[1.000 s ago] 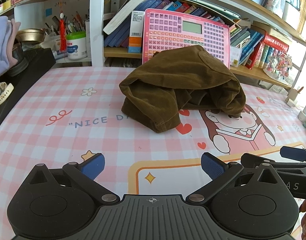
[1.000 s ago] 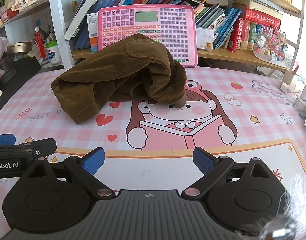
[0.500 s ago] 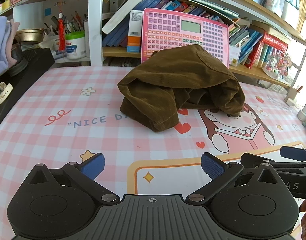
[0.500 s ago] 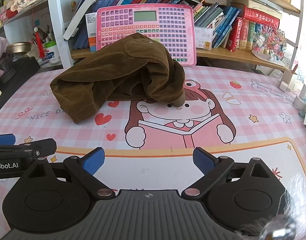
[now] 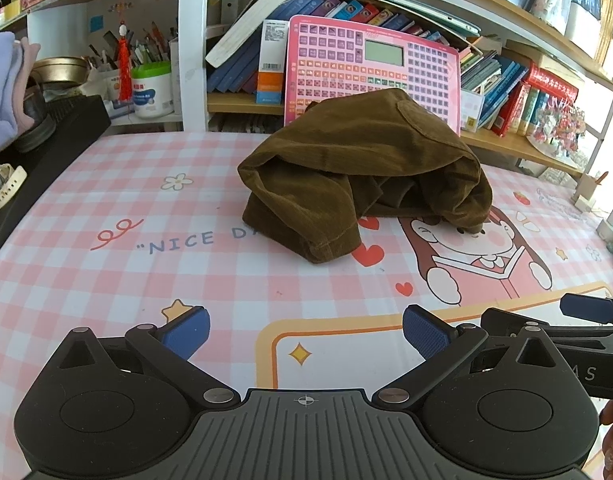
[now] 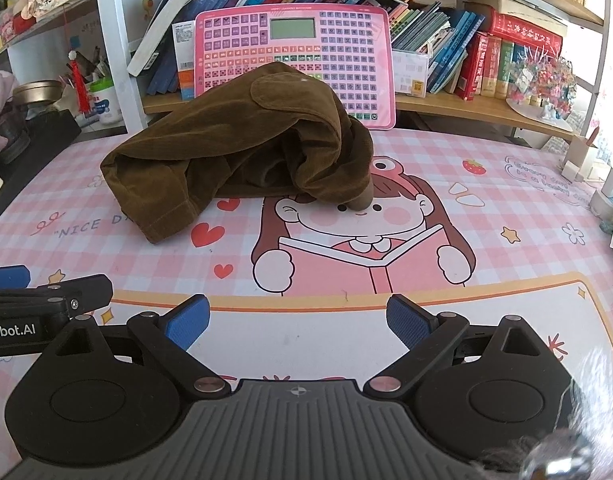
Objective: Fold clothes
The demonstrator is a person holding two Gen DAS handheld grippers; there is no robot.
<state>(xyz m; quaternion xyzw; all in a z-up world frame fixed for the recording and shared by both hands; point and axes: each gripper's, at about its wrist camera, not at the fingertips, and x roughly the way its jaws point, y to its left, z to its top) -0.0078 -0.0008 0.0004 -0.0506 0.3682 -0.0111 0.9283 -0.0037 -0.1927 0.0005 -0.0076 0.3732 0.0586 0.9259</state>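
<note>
While both tools hover empty with jaws spread wide, the left gripper (image 5: 304, 330) and right gripper (image 6: 296, 320) face a crumpled brown corduroy garment (image 5: 362, 172) well ahead on the pink checked mat (image 5: 106, 280) printed "NICE DA". "Robot.AI" marks the left tool's side.

The heaped brown corduroy garment (image 6: 242, 148) hides the lower left part of the pink keyboard toy (image 6: 294, 40) behind it and covers the end of the "NICE DA…" lettering (image 5: 194, 240) on the table mat (image 5: 106, 280). Its inner folds sit in shadow. Book titles on the shelf (image 6: 486, 116) are too small to read. The right wrist view's lower right corner is blurred.
</note>
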